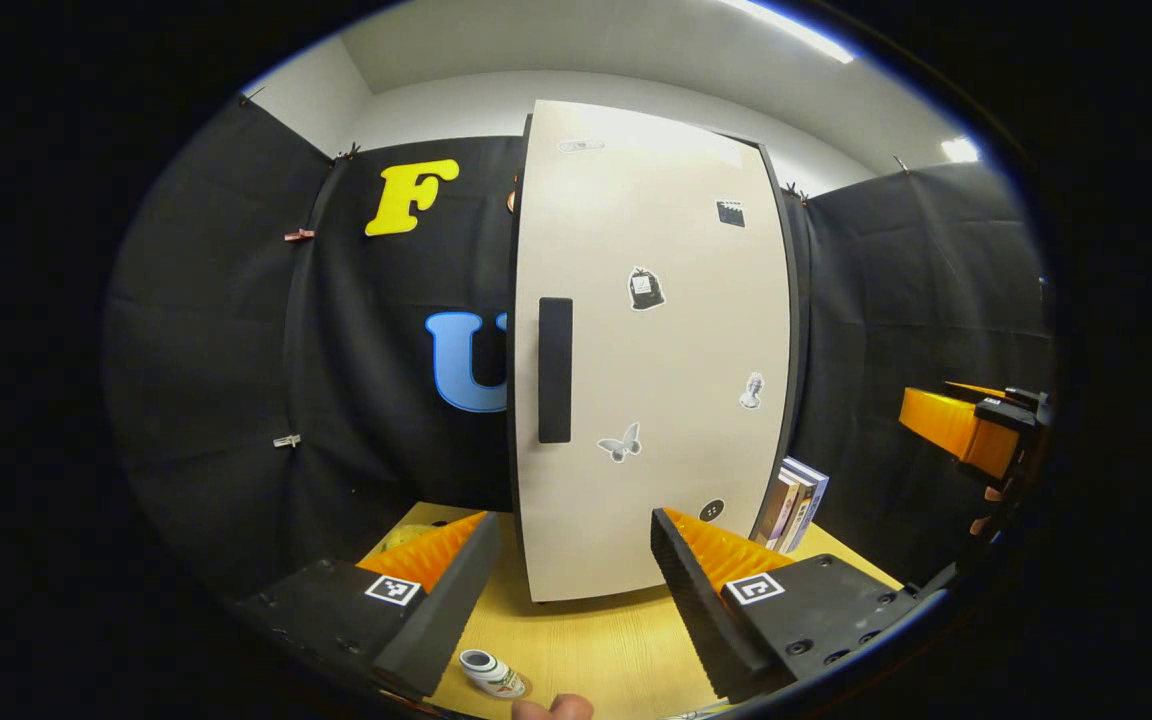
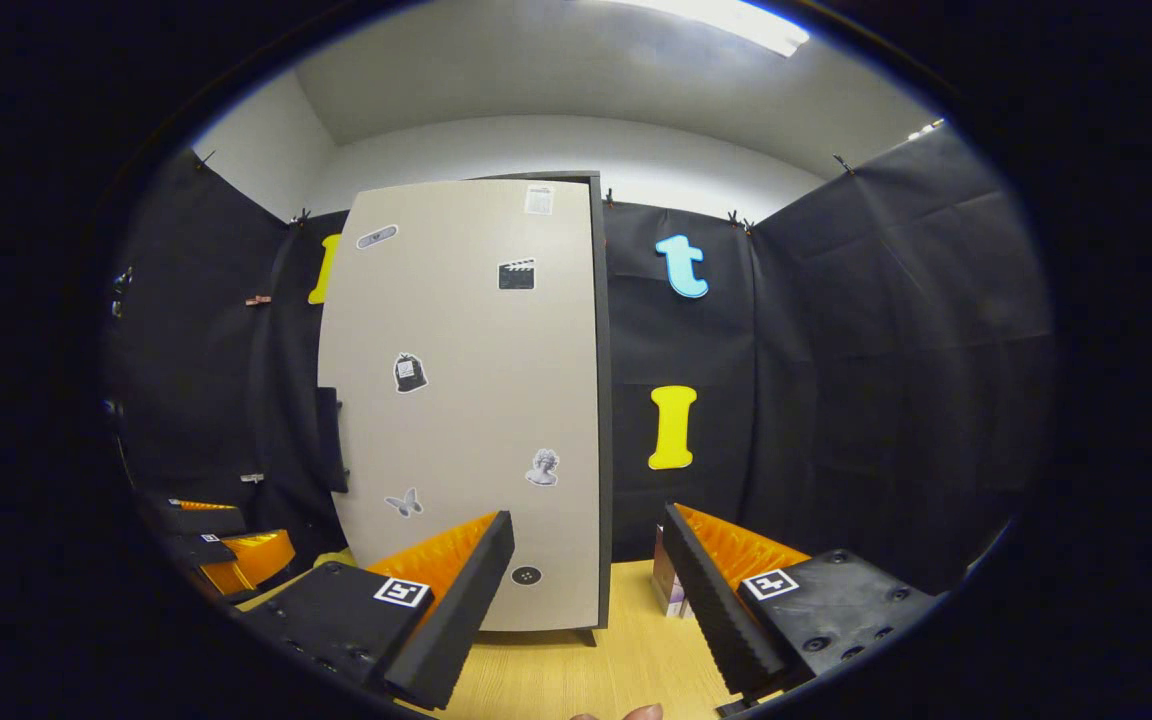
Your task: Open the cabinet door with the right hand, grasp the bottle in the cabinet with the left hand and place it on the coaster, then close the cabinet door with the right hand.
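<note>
My left gripper view looks level over the wooden table (image 1: pixel 596 640) straight at the closed cabinet door (image 1: pixel 651 350) from fairly near, with the door's black handle (image 1: pixel 555 370) just left of centre. My right gripper view sits farther right and a little farther back, facing the same door (image 2: pixel 466 400) at a slant so its handle (image 2: pixel 329 440) falls at the far left. Both views share the door, its stickers and the near tabletop (image 2: pixel 576 670).
</note>
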Demonstrator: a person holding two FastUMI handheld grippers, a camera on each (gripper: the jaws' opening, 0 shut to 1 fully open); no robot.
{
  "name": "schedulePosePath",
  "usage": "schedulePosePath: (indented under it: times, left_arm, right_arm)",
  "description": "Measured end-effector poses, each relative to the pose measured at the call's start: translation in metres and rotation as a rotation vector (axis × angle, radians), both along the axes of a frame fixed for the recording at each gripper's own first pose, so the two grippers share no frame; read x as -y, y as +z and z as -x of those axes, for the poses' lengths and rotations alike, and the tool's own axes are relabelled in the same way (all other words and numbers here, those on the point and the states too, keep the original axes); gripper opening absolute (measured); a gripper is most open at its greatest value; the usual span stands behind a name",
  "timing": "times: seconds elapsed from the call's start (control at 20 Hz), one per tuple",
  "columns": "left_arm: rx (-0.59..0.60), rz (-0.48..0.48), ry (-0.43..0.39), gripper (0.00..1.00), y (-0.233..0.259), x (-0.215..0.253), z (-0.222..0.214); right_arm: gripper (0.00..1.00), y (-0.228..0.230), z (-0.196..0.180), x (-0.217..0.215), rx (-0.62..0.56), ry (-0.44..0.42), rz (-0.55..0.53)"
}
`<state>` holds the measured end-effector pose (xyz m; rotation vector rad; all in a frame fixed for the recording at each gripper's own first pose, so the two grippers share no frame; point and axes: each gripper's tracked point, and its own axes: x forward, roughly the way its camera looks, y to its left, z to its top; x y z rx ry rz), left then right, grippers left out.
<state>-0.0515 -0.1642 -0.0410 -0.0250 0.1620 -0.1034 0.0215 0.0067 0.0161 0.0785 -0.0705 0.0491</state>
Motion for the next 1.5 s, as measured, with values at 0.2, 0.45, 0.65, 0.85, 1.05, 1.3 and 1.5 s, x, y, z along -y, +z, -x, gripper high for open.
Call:
schedulePosePath:
  times: [0.2,0.45,0.65,0.85,1.05,1.3,1.5]
  left_arm:
    - [-0.003,0.002,-0.01,0.95,0.001,0.004,0.0]
    - [0.001,0.005,-0.008,0.95,0.005,0.007,-0.003]
    - [0.004,0.01,-0.004,0.95,0.007,0.008,-0.003]
    - [-0.001,0.006,-0.002,0.95,0.005,0.009,-0.004]
    - [-0.007,0.006,-0.003,0.95,0.004,0.009,-0.005]
    - [-0.007,0.004,-0.003,0.95,0.003,0.008,-0.007]
    - [-0.007,0.007,-0.006,0.95,0.004,0.011,-0.007]
  right_arm:
    - [0.98,-0.001,0.0,0.001,0.002,0.003,-0.004]
    - [0.98,-0.003,0.001,0.003,0.001,0.008,-0.008]
    - [0.98,-0.005,0.002,0.006,-0.004,0.011,-0.009]
    - [0.98,-0.007,0.001,0.007,-0.006,0.014,-0.002]
    - [0.98,-0.006,0.002,0.009,0.001,0.012,0.003]
    - [0.98,-0.008,0.003,0.01,0.003,0.01,0.004]
    - [0.98,-0.008,0.001,0.014,0.003,0.007,0.009]
